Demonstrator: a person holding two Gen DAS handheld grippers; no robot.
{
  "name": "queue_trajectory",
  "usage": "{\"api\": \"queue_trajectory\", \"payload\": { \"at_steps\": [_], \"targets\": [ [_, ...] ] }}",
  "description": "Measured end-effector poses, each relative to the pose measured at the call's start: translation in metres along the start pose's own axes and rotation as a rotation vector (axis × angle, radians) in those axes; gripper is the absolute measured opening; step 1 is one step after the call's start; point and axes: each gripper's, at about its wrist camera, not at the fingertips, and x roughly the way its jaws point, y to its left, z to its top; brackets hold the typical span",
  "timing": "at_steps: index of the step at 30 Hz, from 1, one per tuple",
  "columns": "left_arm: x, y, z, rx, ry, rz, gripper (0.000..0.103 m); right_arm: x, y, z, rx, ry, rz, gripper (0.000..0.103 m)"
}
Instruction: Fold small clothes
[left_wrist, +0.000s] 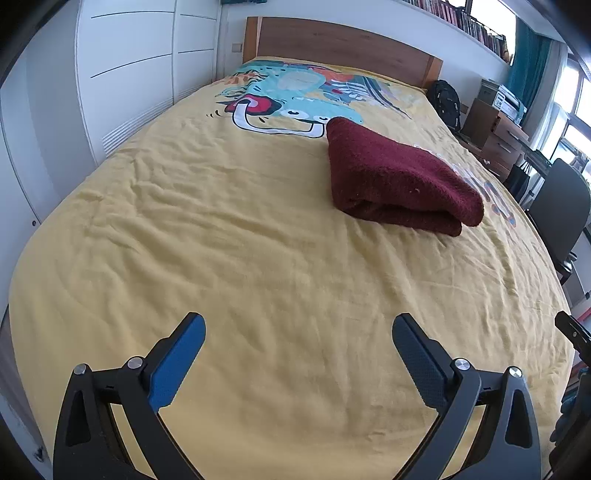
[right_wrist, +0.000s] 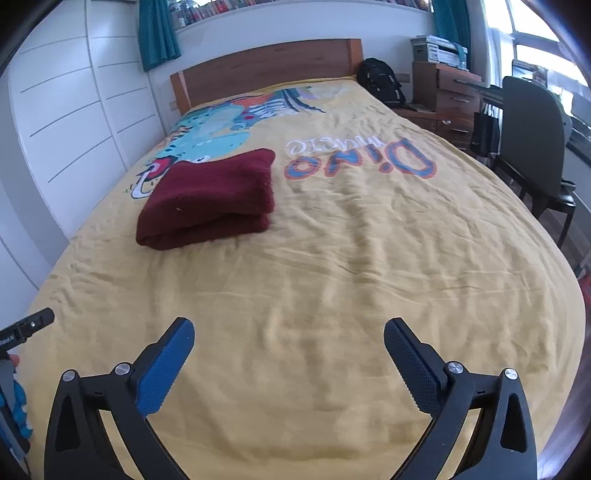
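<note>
A dark red garment lies folded into a thick rectangle on the yellow bedspread, far ahead and to the right of my left gripper. It also shows in the right wrist view, ahead and to the left of my right gripper. Both grippers are open wide and empty, held above the near part of the bed, well apart from the garment. A bit of the right gripper shows at the right edge of the left view, and a bit of the left gripper at the left edge of the right view.
The bedspread has a dinosaur print and lettering. A wooden headboard stands at the far end. White wardrobe doors run along the left. A black backpack, wooden drawers and a dark chair stand to the right.
</note>
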Motion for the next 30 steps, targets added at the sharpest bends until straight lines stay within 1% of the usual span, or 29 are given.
{"api": "queue_trajectory", "payload": {
  "at_steps": [6,17,30],
  "targets": [
    [0.001,0.0,0.0,-0.005,-0.004,-0.012,0.1,0.001,-0.006,-0.005,0.007,-0.008,-0.018,0.103],
    [0.009,0.002,-0.001,0.015,-0.012,-0.01,0.1,0.002,-0.009,-0.011,-0.003,-0.014,-0.04,0.103],
    [0.017,0.001,-0.003,0.043,-0.018,0.031,0.1,0.0,-0.018,-0.015,-0.007,-0.015,-0.069,0.103]
  ]
}}
